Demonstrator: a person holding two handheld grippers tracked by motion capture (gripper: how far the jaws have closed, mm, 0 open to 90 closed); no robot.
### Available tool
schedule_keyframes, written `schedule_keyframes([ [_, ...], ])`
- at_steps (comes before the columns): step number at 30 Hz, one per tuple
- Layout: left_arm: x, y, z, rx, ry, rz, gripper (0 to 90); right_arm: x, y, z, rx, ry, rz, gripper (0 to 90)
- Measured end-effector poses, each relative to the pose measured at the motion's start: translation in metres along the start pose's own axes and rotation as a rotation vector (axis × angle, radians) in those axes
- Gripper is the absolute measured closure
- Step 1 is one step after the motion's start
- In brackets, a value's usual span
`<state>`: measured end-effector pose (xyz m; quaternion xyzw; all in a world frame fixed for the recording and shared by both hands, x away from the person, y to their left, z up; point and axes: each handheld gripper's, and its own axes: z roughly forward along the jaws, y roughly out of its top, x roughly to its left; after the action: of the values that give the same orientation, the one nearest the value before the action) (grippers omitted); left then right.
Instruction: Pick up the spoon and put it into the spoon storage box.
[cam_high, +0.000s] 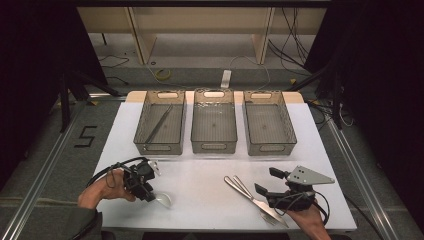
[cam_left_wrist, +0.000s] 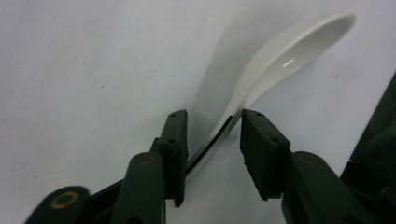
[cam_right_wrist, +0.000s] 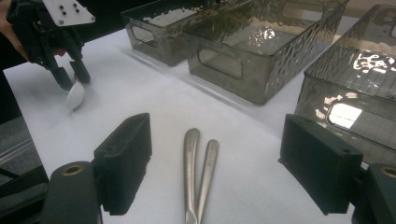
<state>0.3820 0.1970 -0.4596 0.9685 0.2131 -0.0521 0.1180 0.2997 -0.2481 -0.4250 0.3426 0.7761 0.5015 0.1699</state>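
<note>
A white ceramic spoon (cam_high: 163, 199) (cam_left_wrist: 280, 60) (cam_right_wrist: 75, 96) lies on the white table top (cam_high: 200, 172) at the front left. My left gripper (cam_high: 150, 194) (cam_left_wrist: 210, 119) (cam_right_wrist: 72, 78) points down at it with the spoon's handle between the jaws. A gap shows between the handle and the left pad (cam_left_wrist: 180, 140), so the jaws stand open around it. At the front right two metal pieces of cutlery (cam_high: 242, 189) (cam_right_wrist: 196, 172) lie side by side. My right gripper (cam_high: 267, 181) (cam_right_wrist: 217, 128) sits low over their handles, jaws wide open and apart from them.
Three clear grey bins stand in a row at the back: left (cam_high: 159, 148), middle (cam_high: 214, 146) and right (cam_high: 270, 148). A long thin metal item (cam_high: 160, 124) lies in the left bin. The table's front edge runs just below both hands.
</note>
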Motion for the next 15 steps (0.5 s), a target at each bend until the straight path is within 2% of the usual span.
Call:
schedule_keyframes([
  [5, -0.0010, -0.0021, -0.0005, -0.010, -0.034, 0.017, 70.4, 0.0004, 0.0000, 0.0002, 0.002, 0.002, 0.001, 25.7],
  [11, -0.0030, -0.0039, -0.0003, -0.004, -0.098, 0.037, 80.8, 0.0004, 0.0000, 0.0002, 0.002, 0.003, 0.002, 25.7],
  [12, -0.0032, -0.0033, 0.0003, 0.002, -0.104, 0.040, 83.3, 0.0005, 0.0000, 0.0003, 0.002, 0.003, 0.001, 25.7],
  [13, -0.0036, -0.0029, 0.0009, -0.002, -0.108, 0.021, 84.1, 0.0006, 0.0000, 0.0005, 0.002, 0.003, 0.001, 25.7],
  [15, -0.0046, -0.0009, 0.0005, 0.012, -0.102, 0.022, 84.3, 0.0006, 0.0000, 0.0005, 0.002, 0.004, 0.001, 25.7],
])
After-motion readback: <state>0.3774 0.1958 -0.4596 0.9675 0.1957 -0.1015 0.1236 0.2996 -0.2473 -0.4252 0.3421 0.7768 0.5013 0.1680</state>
